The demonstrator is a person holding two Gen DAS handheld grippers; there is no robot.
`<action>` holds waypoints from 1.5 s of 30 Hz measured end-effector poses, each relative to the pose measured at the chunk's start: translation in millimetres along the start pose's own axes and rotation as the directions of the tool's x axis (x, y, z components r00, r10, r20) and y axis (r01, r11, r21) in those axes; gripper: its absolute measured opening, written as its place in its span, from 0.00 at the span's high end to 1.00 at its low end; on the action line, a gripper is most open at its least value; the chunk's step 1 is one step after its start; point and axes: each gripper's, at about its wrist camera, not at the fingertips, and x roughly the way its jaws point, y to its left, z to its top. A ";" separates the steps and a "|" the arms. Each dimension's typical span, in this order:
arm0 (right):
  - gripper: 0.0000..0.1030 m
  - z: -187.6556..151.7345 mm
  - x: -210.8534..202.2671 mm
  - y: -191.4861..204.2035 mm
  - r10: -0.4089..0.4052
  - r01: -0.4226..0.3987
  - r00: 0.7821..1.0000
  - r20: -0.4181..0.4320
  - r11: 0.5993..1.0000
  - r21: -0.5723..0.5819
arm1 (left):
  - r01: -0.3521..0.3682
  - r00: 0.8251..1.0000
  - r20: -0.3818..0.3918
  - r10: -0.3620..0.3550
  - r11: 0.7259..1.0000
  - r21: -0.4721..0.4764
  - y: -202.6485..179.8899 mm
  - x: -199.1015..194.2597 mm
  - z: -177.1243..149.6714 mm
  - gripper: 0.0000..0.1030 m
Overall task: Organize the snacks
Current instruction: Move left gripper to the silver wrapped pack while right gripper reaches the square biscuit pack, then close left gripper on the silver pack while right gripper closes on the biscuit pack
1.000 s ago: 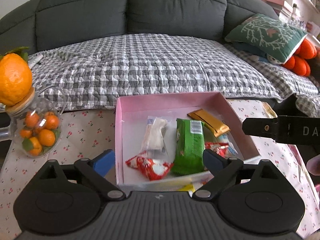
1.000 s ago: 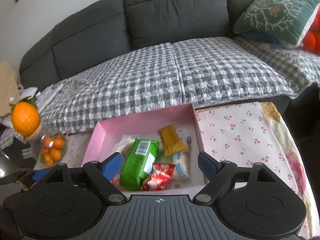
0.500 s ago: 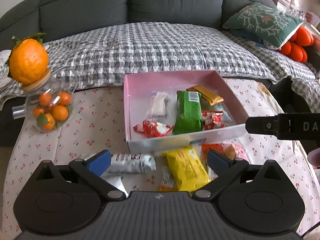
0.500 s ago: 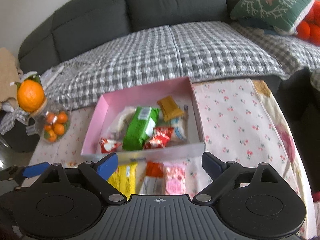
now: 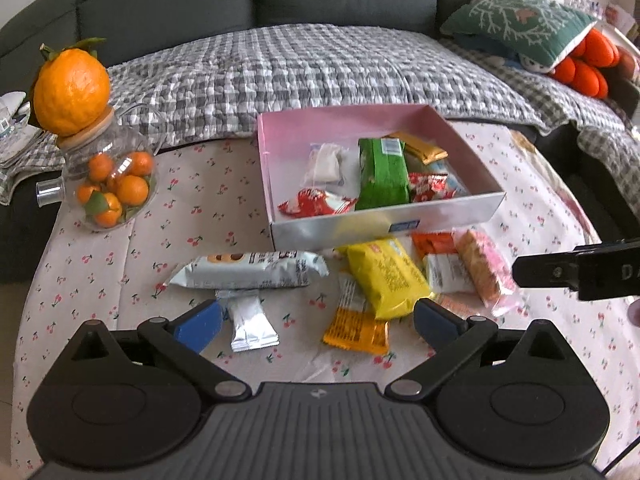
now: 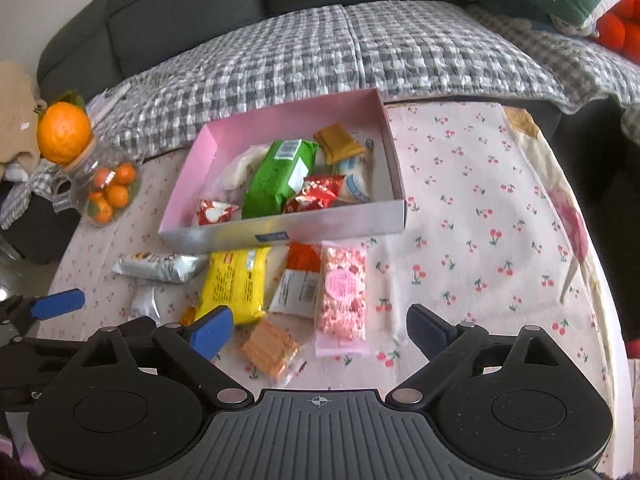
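A pink box (image 5: 382, 226) (image 6: 288, 232) on the cherry-print table holds a green pack (image 5: 382, 178) (image 6: 280, 178), red wrappers, a gold bar and white packets. In front of it lie loose snacks: a yellow pack (image 5: 386, 276) (image 6: 236, 282), a pink-speckled pack (image 6: 342, 296) (image 5: 482, 272), a long silver pack (image 5: 248, 270) (image 6: 158, 267), a small silver packet (image 5: 250, 322), an orange wafer (image 6: 270, 346) and an orange wrapper (image 5: 356, 330). My left gripper (image 5: 318, 322) is open and empty above the near snacks. My right gripper (image 6: 320, 330) is open and empty over the pink-speckled pack.
A glass jar of small oranges (image 5: 110, 188) (image 6: 106, 190) topped by a big orange stands at the table's left. A grey sofa with a checked blanket (image 5: 320, 68) lies behind the table. The table's right edge (image 6: 600, 280) drops off near the right gripper.
Both grippers have pulled back and up from the box. The loose snacks in front of the box have come into view. Both stay open.
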 end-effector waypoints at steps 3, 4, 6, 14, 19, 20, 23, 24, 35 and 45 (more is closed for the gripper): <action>0.07 -2.8 0.4 -0.8 0.010 -0.010 1.000 -0.010 1.000 -0.004 | -0.019 1.000 -0.008 0.019 1.000 0.025 1.5 3.9 -2.6 0.01; 0.07 -3.9 1.5 -0.6 0.005 -0.005 1.000 -0.011 1.000 -0.006 | -0.031 0.999 -0.012 0.031 0.999 0.033 2.3 6.1 -2.8 0.01; 0.07 -5.1 5.4 -1.0 -0.011 0.010 1.000 -0.023 1.000 -0.010 | -0.053 0.998 -0.014 0.053 0.998 0.044 4.3 9.0 -4.1 0.01; 0.07 -11.3 25.7 0.3 -0.006 0.005 0.993 -0.119 1.000 -0.009 | -0.116 0.991 -0.053 0.119 0.992 0.052 21.8 27.7 -8.4 0.02; 0.07 -17.1 41.0 8.7 0.016 -0.021 0.982 -0.190 1.000 -0.023 | -0.140 0.988 -0.071 0.138 0.990 -0.020 40.5 39.6 -8.1 0.16; 0.07 -18.3 43.2 11.0 0.017 -0.024 0.981 -0.195 0.999 -0.033 | -0.137 0.988 -0.073 0.134 0.990 -0.039 44.1 41.8 -8.2 0.20; 0.07 -20.7 51.0 18.4 0.019 -0.034 0.977 -0.211 0.997 -0.066 | -0.118 0.990 -0.081 0.112 0.990 -0.077 49.6 47.8 -8.2 0.31; 0.07 -21.2 53.5 20.4 0.018 -0.035 0.976 -0.216 0.996 -0.076 | -0.113 0.991 -0.080 0.106 0.990 -0.084 50.7 49.2 -8.3 0.36; 0.10 -25.2 71.2 37.5 0.010 -0.047 0.979 -0.202 0.983 -0.178 | -0.070 0.996 -0.060 0.064 0.991 -0.111 55.5 60.5 -8.8 0.56; 0.44 -26.6 75.2 49.0 -0.032 -0.011 0.989 -0.147 0.958 -0.285 | 0.005 0.998 -0.070 -0.011 0.996 -0.090 56.2 60.6 -9.1 0.77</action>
